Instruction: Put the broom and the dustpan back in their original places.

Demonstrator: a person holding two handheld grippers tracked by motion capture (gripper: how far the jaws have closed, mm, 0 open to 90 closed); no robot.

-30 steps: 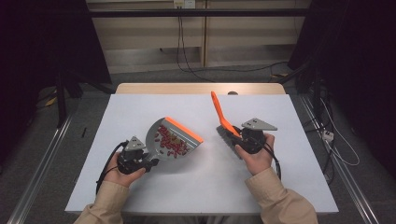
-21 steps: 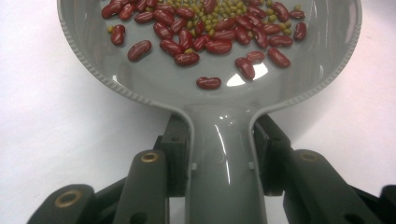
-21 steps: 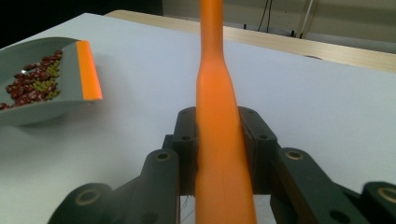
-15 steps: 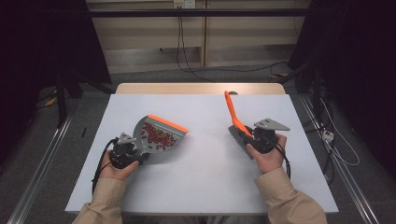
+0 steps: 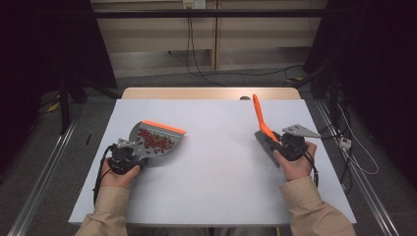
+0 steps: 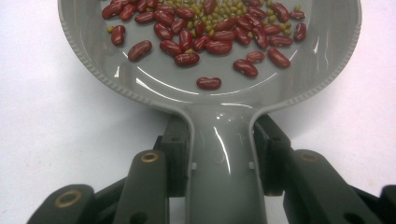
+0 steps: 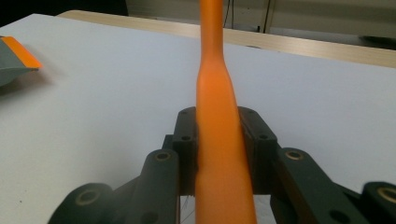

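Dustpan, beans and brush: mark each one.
dustpan (image 6: 219,163), left gripper view, on its grey handle.
beans (image 6: 208,46), left gripper view, on one red bean.
brush (image 7: 217,93), right gripper view, on its orange handle.

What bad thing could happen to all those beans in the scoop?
1. The beans lie loose in the shallow grey dustpan, which the left gripper grips by its narrow handle alone. If it tilts, they could roll out over the orange lip onto the table.
2. The right gripper holds the orange brush pointing up; a swing could knock the dustpan.
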